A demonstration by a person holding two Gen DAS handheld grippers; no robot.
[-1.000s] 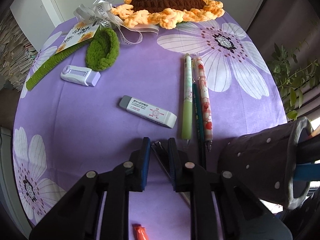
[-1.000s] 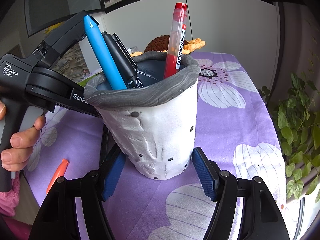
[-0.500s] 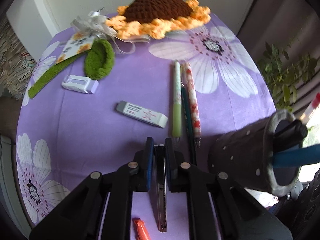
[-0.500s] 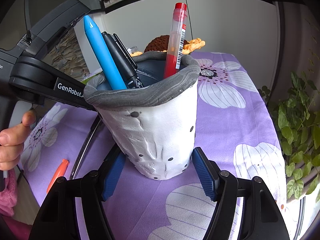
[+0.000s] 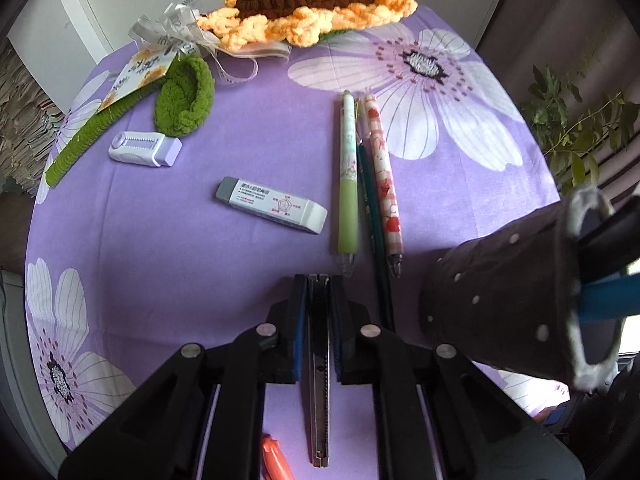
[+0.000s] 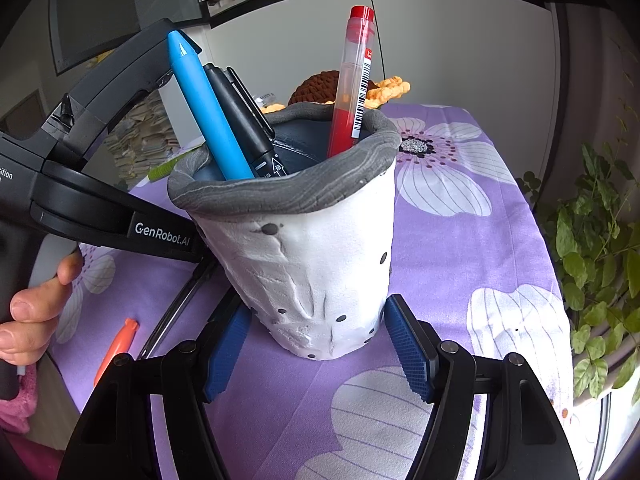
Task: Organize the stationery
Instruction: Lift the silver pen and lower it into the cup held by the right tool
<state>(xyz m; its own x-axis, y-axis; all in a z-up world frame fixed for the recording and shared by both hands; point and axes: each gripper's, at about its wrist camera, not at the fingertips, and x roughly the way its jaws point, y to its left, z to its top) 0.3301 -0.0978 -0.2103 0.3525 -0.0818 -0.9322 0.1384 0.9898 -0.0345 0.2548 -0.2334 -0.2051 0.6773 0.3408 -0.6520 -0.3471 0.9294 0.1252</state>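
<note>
My left gripper (image 5: 319,284) is shut on a slim dark utility knife (image 5: 319,364), which runs lengthwise between the blue pads just above the purple cloth. My right gripper (image 6: 318,328) is shut on the base of a white, grey-rimmed pen holder (image 6: 312,272). The holder carries a blue marker (image 6: 204,112), a black pen (image 6: 244,120) and a red pen (image 6: 356,80). In the left wrist view the pen holder (image 5: 500,308) is at the right. A green pen (image 5: 347,176), a dark pencil (image 5: 372,208) and a red-patterned pen (image 5: 384,176) lie side by side ahead.
An eraser (image 5: 272,206) and a correction tape (image 5: 144,148) lie on the floral tablecloth (image 5: 160,280). An orange pen (image 5: 274,456) lies near the front edge. A crochet sunflower (image 5: 308,4) with its green leaf (image 5: 184,96) fills the back. A plant (image 6: 600,240) stands beyond the right edge.
The left jaws have come together on the utility knife, which lay slanted between them and now sits straight in their grip. The right gripper and pen holder have not moved.
</note>
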